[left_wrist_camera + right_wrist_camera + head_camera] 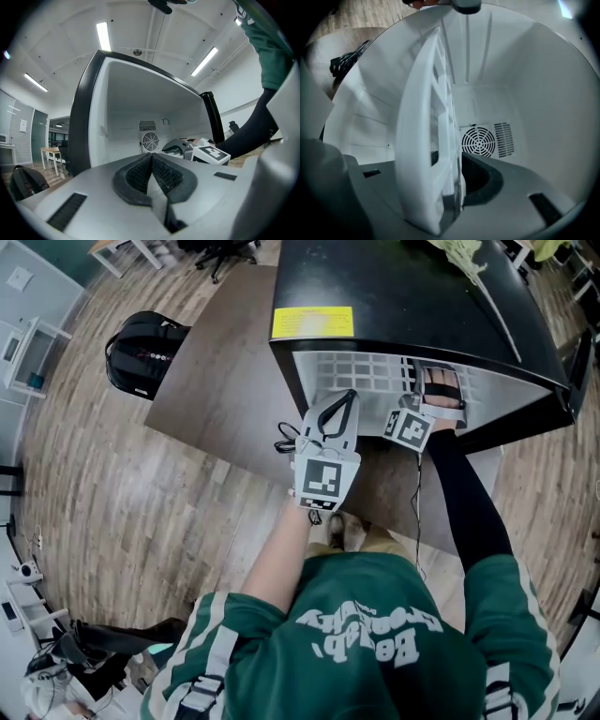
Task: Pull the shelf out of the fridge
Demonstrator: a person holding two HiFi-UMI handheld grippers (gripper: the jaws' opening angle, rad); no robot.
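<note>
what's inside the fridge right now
A white shelf, its front edge between the jaws of the right gripper, and a round fan grille on the back wall. The shelf covers whatever is beneath it.

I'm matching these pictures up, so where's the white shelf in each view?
Head view: shelf, top centre, at the fridge mouth.
Left gripper view: not made out.
Right gripper view: edge-on, left of centre, between the jaws.
Shared landmark: round fan vent, both gripper views.
</note>
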